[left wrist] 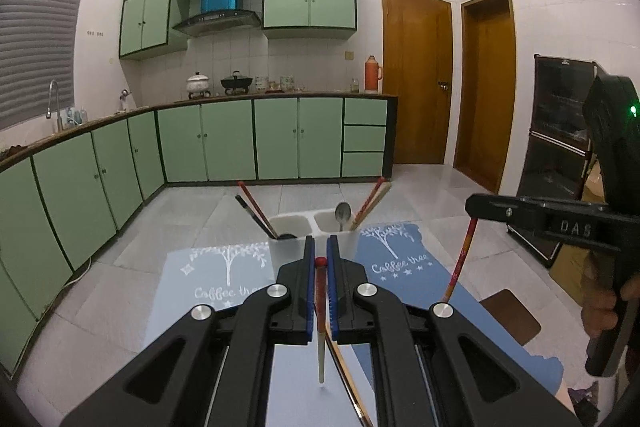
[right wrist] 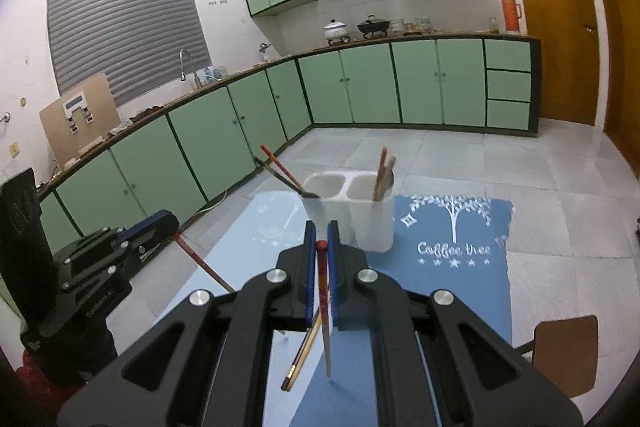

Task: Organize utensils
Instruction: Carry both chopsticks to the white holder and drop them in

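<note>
Between the blue pads of the left gripper (left wrist: 321,269) a red-tipped chopstick (left wrist: 320,323) is hanging nearly upright, its pale thin end pointing down toward the desk (left wrist: 288,379); the jaws are sitting narrow, pinching it just under the red knob. The right gripper (right wrist: 321,253) is clamping a second chopstick (right wrist: 325,323) the same way, jaws equally narrow.

Both sticks are looking light, stiff and glossy, lacquered red near the head and fading to bare ivory, so they are likely slippery and prone to pivoting in a pinch this close to one end. A hold nearer the middle would probably be swinging less.

Another slim, dark-banded chopstick (right wrist: 304,355) is lying flat on the desk under the right gripper.

Ahead, a white plastic holder (right wrist: 352,211) with two round-cornered wells is standing where a glossy pale sheet (right wrist: 240,267) is meeting a matte blue mat (right wrist: 452,287) printed with a white tree. Its left well is holding dark and red sticks (right wrist: 280,171) leaning out leftward, while the right one is holding a metal spoon (left wrist: 343,215) and wooden-toned sticks (right wrist: 383,171).
</note>
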Motion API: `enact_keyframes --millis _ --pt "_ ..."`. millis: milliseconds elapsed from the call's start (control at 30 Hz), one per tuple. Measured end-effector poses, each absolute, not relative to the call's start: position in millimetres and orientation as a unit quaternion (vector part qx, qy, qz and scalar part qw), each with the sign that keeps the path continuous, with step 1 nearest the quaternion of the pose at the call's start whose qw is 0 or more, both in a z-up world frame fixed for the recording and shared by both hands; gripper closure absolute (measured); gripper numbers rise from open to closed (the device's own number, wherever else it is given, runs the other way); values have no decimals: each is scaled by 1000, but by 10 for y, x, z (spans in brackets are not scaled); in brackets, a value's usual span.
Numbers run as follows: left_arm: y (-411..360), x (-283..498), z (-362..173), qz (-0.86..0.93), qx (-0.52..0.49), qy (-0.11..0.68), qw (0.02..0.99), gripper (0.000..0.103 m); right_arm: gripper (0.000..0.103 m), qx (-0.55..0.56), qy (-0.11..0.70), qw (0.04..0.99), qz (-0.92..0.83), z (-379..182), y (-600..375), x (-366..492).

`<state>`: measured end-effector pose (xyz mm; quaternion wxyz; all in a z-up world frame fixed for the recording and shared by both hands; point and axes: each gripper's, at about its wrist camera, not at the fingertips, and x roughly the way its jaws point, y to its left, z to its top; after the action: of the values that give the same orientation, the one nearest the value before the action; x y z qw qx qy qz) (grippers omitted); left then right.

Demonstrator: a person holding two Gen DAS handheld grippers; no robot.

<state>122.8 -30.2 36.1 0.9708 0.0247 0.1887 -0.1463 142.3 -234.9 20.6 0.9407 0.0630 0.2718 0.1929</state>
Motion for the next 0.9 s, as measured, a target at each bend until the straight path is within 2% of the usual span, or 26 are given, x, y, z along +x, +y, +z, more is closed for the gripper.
enact_keyframes --millis 367,600,900 --pt "-335 1521 825 -149 31 131 980 98 98 39 224 951 208 830 -2302 1793" --pt "-452 2028 1217 -145 36 84 985 98 98 38 190 961 197 1261 -2292 2341" --pt "-540 2770 1194 -141 22 88 986 98 98 33 180 967 176 1313 -2295 3013"
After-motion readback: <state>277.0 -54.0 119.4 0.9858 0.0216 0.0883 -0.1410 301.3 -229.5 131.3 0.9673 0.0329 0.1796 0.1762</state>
